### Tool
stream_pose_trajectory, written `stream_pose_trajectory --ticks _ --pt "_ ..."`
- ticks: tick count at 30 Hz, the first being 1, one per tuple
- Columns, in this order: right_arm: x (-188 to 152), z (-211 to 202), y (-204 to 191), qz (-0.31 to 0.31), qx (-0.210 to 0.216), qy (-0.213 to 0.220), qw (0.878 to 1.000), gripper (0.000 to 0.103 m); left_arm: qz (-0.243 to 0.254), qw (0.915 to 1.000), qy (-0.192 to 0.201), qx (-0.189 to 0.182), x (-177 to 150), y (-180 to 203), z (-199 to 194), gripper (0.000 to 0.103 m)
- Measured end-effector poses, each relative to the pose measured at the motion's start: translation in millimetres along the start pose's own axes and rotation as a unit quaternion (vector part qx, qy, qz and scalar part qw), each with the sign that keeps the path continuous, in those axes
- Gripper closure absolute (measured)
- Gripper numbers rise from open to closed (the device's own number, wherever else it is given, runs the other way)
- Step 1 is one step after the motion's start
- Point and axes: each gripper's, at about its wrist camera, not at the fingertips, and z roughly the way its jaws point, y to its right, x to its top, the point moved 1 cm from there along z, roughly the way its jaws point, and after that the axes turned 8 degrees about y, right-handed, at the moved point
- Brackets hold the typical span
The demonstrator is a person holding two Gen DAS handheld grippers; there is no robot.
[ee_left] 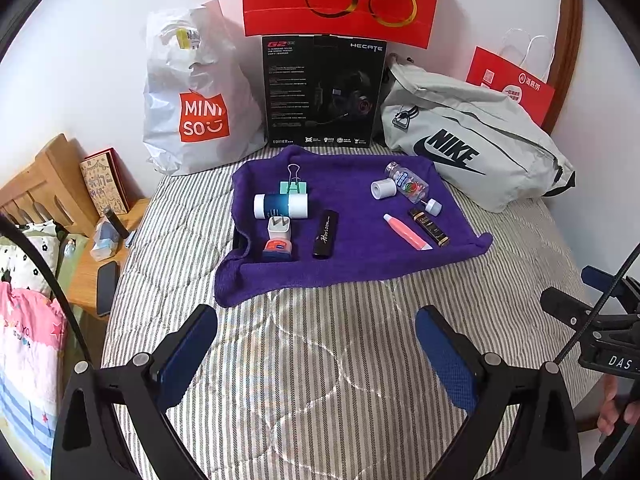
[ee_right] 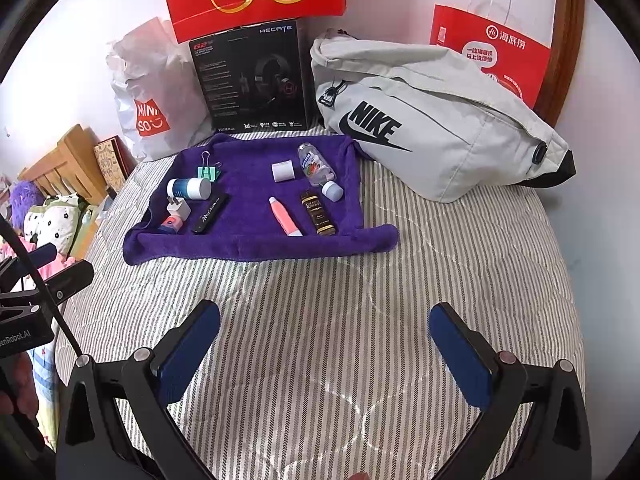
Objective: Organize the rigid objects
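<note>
Grippers idle: my left gripper [ee_left: 316, 350] and right gripper [ee_right: 324, 354] both gape, holding nothing, short of the purple towel [ee_left: 352, 256]. On the towel, left to right: white-and-teal bottle [ee_left: 281, 205], black tube [ee_left: 325, 233], pink tube [ee_left: 407, 231], clear bottle [ee_left: 407, 182]. Sorted or not, can't judge.

Looking like someone's bedroom: a striped quilted bed [ee_left: 320, 360] is sitting beside a wooden nightstand [ee_left: 86, 276], with shopping bags [ee_left: 192, 96] leaning against the wall.
</note>
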Motion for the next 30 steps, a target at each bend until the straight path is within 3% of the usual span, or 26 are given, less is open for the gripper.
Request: stream_pose_trajectory --ticks 30 --pt "-0.9 -3.4 1.0 -0.004 -0.001 0.001 1.000 0.000 0.006 1.0000 0.001 -0.006 4.6 -10.8 -5.1 0.002"
